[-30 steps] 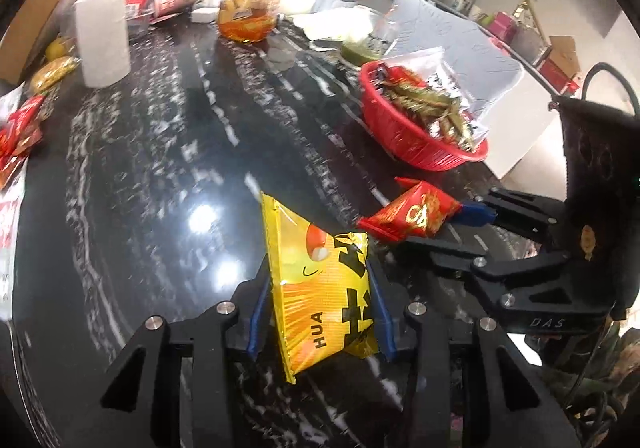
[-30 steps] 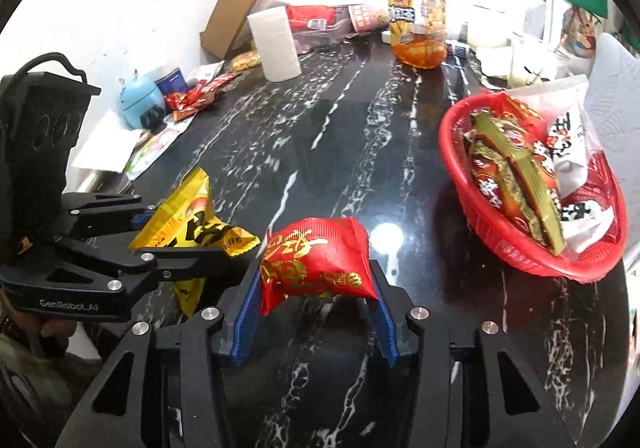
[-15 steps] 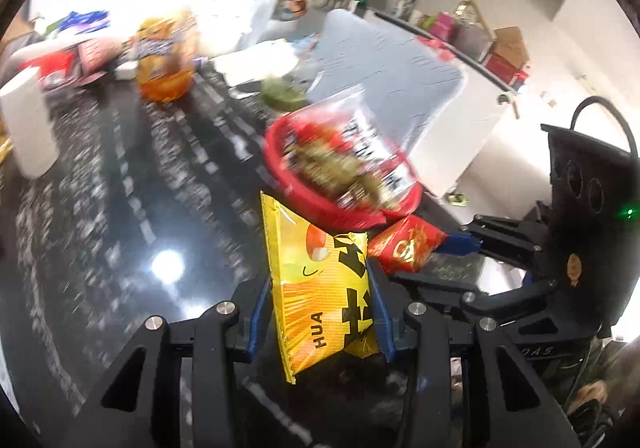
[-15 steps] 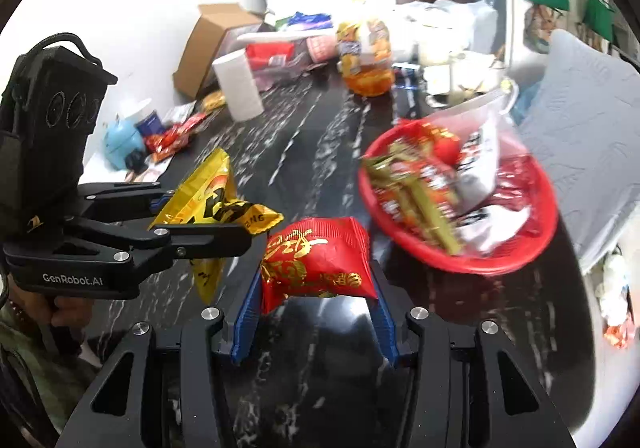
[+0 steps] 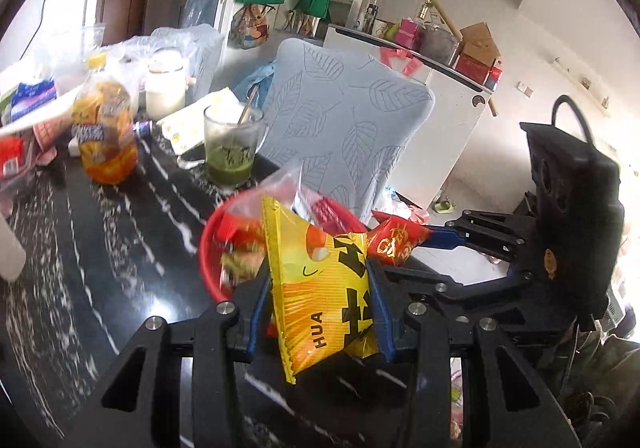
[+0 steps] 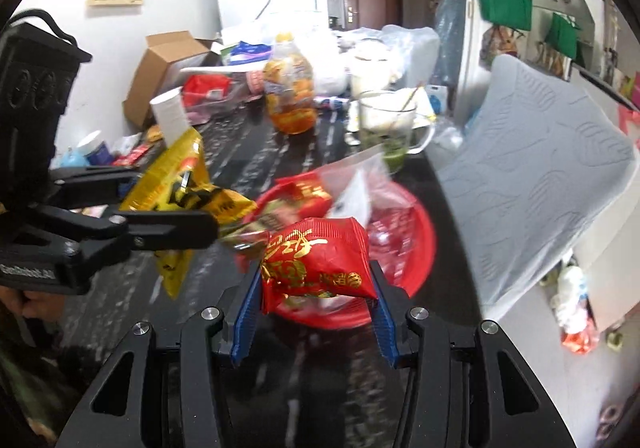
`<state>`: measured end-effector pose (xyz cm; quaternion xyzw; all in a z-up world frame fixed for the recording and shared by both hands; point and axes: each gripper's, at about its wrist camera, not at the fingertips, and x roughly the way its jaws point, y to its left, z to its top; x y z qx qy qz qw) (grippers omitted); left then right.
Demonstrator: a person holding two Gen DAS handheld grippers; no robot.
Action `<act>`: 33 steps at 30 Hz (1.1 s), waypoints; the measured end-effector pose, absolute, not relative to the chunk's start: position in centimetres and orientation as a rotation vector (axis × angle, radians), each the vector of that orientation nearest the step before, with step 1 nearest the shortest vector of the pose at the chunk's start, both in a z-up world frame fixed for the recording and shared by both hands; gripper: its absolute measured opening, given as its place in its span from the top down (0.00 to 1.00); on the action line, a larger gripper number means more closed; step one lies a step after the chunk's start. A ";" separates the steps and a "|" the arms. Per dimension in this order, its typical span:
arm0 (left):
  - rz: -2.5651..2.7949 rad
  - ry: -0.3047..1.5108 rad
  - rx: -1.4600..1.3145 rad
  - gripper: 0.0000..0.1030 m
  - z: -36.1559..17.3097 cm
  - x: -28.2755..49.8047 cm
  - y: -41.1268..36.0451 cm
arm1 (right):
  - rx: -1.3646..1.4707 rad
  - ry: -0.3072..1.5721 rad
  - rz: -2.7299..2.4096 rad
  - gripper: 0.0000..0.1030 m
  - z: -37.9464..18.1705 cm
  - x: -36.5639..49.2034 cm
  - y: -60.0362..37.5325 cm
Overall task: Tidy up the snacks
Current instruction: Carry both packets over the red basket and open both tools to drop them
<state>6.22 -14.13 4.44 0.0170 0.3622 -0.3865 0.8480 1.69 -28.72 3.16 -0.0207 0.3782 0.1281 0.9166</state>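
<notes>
Two snack packets were off the table, one in each gripper. The yellow packet point(image 5: 320, 288) stood upright between the blue pads of the left gripper point(image 5: 318, 312), which pinched it across its width near the lower half, its top seal edge free above the fingers. The red packet point(image 6: 316, 260) lay crosswise between the pads of the right gripper point(image 6: 314, 312), pinched at its two side edges with its printed face toward the camera. Both packets appeared to be light, air-filled foil pouches: soft, easily crushed, and slick on the surface, so a hold across the flat body or on a crimped seal is judged safer than pressure on the puffed middle, and only light clamping force should be needed. Both packets hung in front of and above the red basket point(image 6: 424, 248), which stood near the table's edge beside a grey leaf-patterned chair back point(image 5: 344, 119). The basket already held several wrapped snacks and a clear plastic bag point(image 6: 352, 183); its contents were blurred. The likely step in hand was carrying both packets to the basket for release. The black marble table point(image 5: 100, 248) carried, toward its far edge, a glass mug of green drink point(image 5: 230, 151) with a utensil in it, an orange juice bottle point(image 5: 106, 135), a white jar point(image 5: 165, 83), and, at the far left corner in the right wrist view, an open cardboard box point(image 6: 160, 67).
</notes>
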 end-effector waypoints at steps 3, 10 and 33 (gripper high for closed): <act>-0.798 0.744 0.074 0.59 4.8 7.4 -15.3 | -0.062 0.787 0.238 0.53 2.7 3.3 -29.7; -0.742 0.766 0.094 0.59 3.6 10.4 -16.6 | -0.149 0.818 0.197 0.53 1.1 6.0 -30.9; -0.757 0.899 0.069 0.59 0.4 13.3 -17.6 | -0.101 0.936 0.344 0.45 -1.1 7.8 -30.6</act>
